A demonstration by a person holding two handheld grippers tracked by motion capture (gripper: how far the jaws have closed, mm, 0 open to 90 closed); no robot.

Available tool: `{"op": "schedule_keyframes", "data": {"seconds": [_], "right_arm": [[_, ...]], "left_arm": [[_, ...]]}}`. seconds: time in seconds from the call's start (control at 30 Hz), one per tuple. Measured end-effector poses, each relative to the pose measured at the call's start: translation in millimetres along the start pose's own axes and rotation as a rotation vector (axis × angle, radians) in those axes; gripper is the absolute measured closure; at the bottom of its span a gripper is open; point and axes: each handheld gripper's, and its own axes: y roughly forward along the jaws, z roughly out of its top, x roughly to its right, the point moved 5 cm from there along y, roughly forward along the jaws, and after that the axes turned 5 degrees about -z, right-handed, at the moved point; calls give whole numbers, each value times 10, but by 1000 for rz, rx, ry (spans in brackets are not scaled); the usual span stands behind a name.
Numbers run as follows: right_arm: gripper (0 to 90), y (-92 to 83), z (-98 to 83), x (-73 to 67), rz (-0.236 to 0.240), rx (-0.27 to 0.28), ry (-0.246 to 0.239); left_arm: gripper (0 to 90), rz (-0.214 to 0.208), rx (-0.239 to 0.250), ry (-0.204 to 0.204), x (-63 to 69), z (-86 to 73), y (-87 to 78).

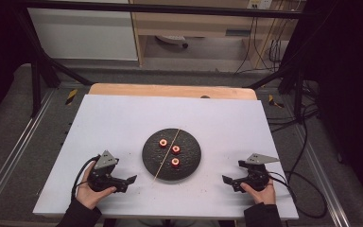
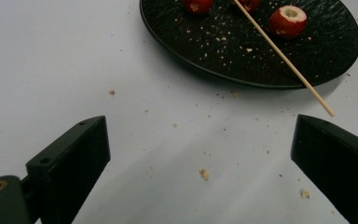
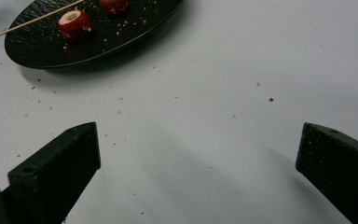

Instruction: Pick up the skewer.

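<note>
A round black plate [image 1: 191, 158] lies in the middle of the white table. Three red cored fruit pieces [image 1: 175, 149] sit on it, and a thin wooden skewer [image 1: 167, 155] lies across it with its near end poking past the rim. In the left gripper view the plate [image 2: 223, 51], one cored piece [image 2: 287, 20] and the skewer [image 2: 284, 58] lie ahead. The right gripper view shows the plate [image 3: 42, 46] and a piece [image 3: 74, 24] at upper left. My left gripper [image 1: 128, 182] rests open left of the plate. My right gripper [image 1: 229, 181] rests open right of it. Both hold nothing.
Crumbs [image 2: 204, 174] are scattered over the white sheet around the plate. The wooden table edge [image 1: 170, 90] shows at the back. Black frame bars [image 1: 38, 71] and cables [image 1: 302, 156] stand around the table, with shelving behind.
</note>
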Motion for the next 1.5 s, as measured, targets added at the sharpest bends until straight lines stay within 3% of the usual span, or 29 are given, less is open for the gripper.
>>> {"op": "schedule_keyframes", "data": {"seconds": [0.2, 0.5, 0.9, 1.2, 1.5], "right_arm": [[5, 3, 1, 7, -3, -1, -4], [5, 4, 2, 8, -4, -1, -4], [5, 9, -3, 4, -4, -6, -2], [5, 7, -1, 3, -3, -5, -2], [5, 8, -3, 1, 0, -6, -2]], "left_arm": [[46, 12, -7, -14, 42, 84, 28], [56, 10, -22, -2, 149, 277, 106], [72, 9, -56, 4, 272, 475, 320], [95, 8, -108, 1, 350, 599, 533], [217, 16, -145, -4, 408, 679, 695]]}}
